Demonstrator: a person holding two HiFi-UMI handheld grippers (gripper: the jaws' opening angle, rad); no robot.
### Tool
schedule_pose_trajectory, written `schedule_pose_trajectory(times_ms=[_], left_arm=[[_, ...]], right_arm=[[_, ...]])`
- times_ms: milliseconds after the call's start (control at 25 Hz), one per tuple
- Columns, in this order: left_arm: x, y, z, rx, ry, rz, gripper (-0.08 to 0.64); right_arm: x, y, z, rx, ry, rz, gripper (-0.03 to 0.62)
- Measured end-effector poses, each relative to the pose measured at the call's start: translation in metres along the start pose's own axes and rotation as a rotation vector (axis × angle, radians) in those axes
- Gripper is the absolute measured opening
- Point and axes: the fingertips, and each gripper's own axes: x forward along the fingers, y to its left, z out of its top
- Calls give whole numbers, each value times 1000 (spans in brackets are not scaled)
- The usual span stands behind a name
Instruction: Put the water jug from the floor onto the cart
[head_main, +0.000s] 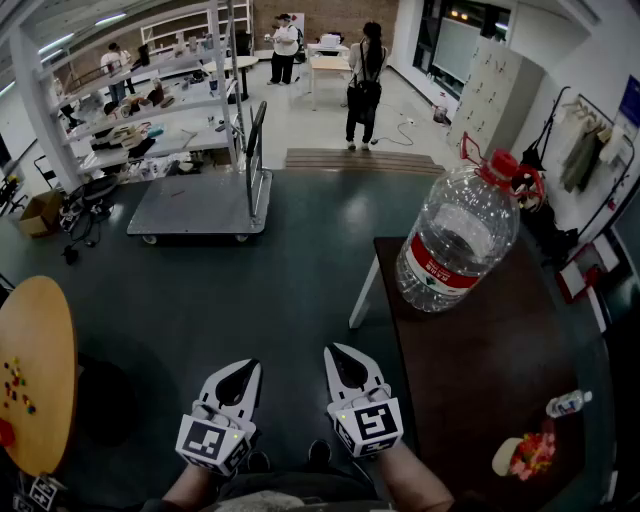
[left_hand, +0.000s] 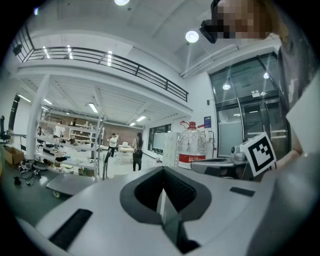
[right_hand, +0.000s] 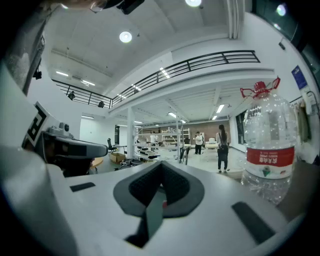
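We hold the left gripper (head_main: 238, 384) and right gripper (head_main: 349, 373) pressed together and empty, the water jug (head_main: 458, 240) standing on a dark table (head_main: 480, 380), well apart from the cart (head_main: 195, 205), so the lift seems not yet begun.

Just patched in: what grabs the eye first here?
The big clear jug with a red cap stands on the dark table at right. The flat cart sits far off, upper left. The left gripper and right gripper hang low, both shut and empty.
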Motion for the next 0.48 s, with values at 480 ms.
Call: schedule_pose_trajectory(times_ms=[480], left_arm=[[-49, 63, 13, 38, -63, -18, 8]], right_arm=[[10, 78, 12, -21, -26, -38, -11]])
